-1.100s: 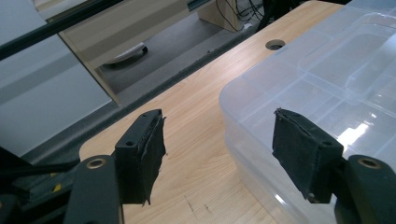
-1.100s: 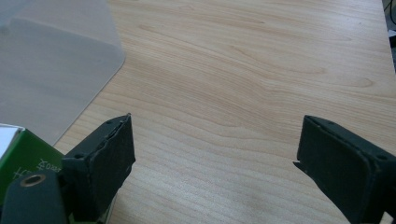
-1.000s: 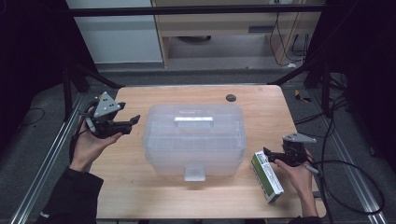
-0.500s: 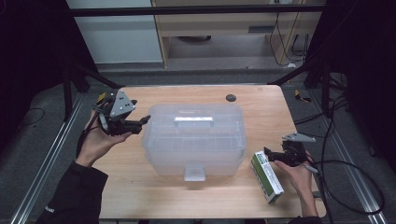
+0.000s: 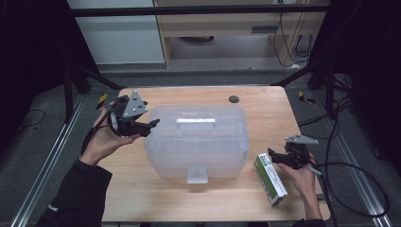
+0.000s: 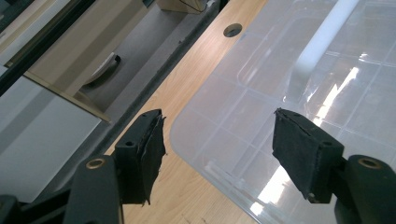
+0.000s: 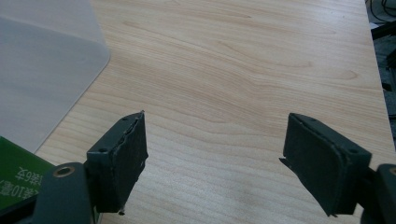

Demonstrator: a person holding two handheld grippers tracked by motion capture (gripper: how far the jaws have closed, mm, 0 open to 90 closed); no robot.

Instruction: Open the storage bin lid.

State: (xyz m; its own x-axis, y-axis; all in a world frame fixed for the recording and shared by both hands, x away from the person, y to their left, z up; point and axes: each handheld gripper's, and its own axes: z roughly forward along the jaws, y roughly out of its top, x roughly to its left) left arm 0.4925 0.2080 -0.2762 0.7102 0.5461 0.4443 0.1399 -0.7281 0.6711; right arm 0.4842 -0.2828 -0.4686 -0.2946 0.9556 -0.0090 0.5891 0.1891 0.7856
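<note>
At table centre we list one clear plastic lidded storage box [image 5: 196,142] with white handle. At its nine o'clock we hold the left gripper [image 5: 152,124], jaws apart over the box's corner, nothing between them. At four o'clock lies a green-and-white carton [image 5: 270,178]; beside it our right gripper [image 5: 271,154], jaws apart, just been closing, empty.
</note>
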